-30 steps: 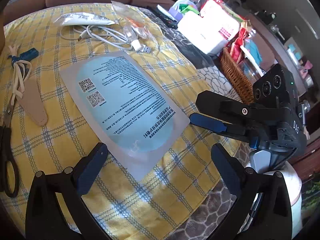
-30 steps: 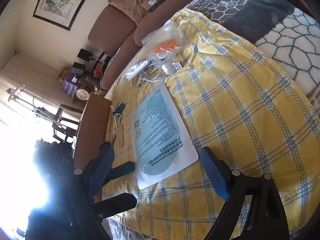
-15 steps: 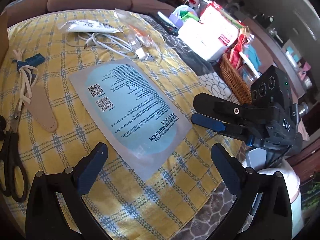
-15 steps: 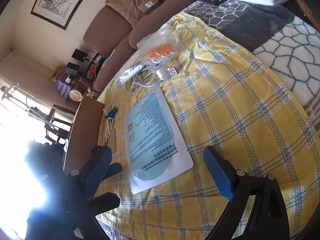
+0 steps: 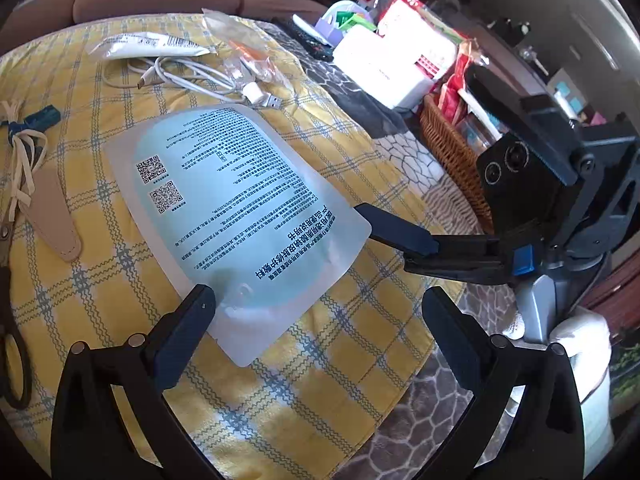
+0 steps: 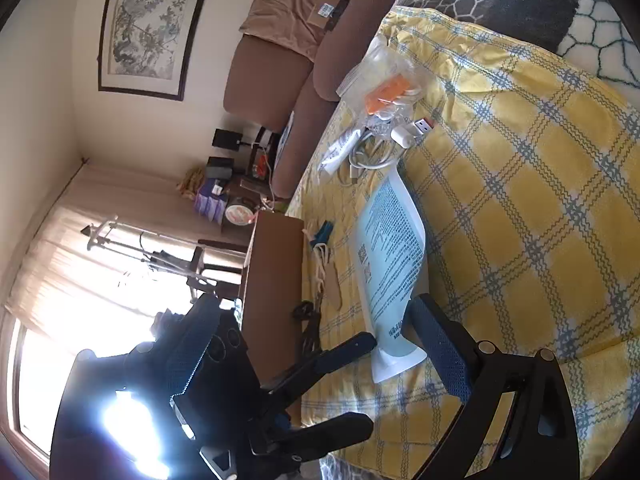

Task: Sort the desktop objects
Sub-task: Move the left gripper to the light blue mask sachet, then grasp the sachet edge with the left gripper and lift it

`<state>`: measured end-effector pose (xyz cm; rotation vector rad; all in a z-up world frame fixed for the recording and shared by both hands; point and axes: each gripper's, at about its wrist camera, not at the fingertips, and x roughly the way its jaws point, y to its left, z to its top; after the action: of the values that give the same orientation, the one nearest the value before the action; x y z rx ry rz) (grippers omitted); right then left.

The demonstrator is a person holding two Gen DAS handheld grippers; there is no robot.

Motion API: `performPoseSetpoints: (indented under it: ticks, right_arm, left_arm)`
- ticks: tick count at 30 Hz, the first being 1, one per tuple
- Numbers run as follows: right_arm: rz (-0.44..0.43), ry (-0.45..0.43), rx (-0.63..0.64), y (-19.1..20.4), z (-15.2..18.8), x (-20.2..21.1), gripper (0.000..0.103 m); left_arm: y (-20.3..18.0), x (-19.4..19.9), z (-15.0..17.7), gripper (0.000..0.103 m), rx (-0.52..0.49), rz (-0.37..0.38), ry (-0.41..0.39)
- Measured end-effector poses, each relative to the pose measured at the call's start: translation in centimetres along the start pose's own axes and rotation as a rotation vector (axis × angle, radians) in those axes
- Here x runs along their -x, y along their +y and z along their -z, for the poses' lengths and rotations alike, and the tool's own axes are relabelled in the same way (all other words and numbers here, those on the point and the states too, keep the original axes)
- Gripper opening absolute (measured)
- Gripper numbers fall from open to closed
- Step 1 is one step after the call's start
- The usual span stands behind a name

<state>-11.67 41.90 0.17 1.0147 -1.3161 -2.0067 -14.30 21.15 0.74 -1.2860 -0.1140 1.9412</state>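
Note:
A flat white and pale blue sachet (image 5: 236,216) with printed text and QR codes lies on the yellow checked cloth (image 5: 120,288); it also shows in the right wrist view (image 6: 394,264). My left gripper (image 5: 318,312) is open over the sachet's near corner, one fingertip (image 5: 200,300) on its edge. My right gripper (image 5: 376,220) comes in low from the right and one blue fingertip touches the sachet's right corner. In its own view only one of its fingers (image 6: 436,340) is plain, against the sachet's near end.
A white tube (image 5: 148,45), a white USB cable (image 5: 192,78) and a clear bag with orange parts (image 5: 248,56) lie at the far side. Scissors (image 5: 12,320), a tan sheath (image 5: 52,216) and a blue clip (image 5: 38,118) lie left. A wicker basket (image 5: 448,148) and white box (image 5: 384,68) stand right.
Both grippers have moved in towards the sachet. The right gripper has dropped low and turned so its finger now meets the sachet's right corner. The sachet's near end seems slightly lifted.

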Motion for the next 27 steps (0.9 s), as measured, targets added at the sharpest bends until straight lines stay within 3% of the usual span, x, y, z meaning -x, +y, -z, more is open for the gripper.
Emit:
performPoseSetpoints:
  ticks: [2,4,6,10,15,17,21,25,27]
  right_arm:
    - [-0.01,0.014,-0.01,0.0,0.1,-0.5,0.098]
    - [0.095,0.005,-0.008,-0.4,0.1,-0.5,0.097]
    - [0.159,0.001,-0.017,-1.3,-0.1,-0.1,0.089]
    - [0.125,0.03,0.001,-0.7,-0.1,-0.7,0.098]
    - [0.151,0.09,0.02,0.2,0.3,-2.1,0.099]
    - [0.111,0.084,-0.004,0.0,0.3,-2.1,0.099]
    - [-0.082,0.098,-0.034,0.8,0.4,-2.0,0.099]
    - [-0.144,0.12,0.016,3.2,0.5,-2.3,0.099]
    - [-0.164,0.154,0.032,4.2,0.8,-3.1,0.099]
  left_arm:
    - [-0.5,-0.1,0.1,0.103,-0.029,-0.029,0.005]
    - [-0.7,-0.1,0.1,0.103,-0.049,-0.066,0.008]
    - [-0.6,0.0,0.1,0.103,-0.064,-0.102,0.004]
    - [0.1,-0.4,0.1,0.103,-0.079,-0.095,0.029]
    - [-0.1,-0.5,0.5,0.103,-0.1,-0.101,0.038]
    - [-0.4,-0.5,0.7,0.103,-0.113,-0.11,0.034]
    - [-1.1,-0.4,0.8,0.103,-0.155,-0.17,0.021]
    - [-1.1,0.1,0.7,0.103,-0.15,-0.256,-0.026]
    - [-0.9,0.7,0.5,0.093,-0.14,-0.258,-0.053]
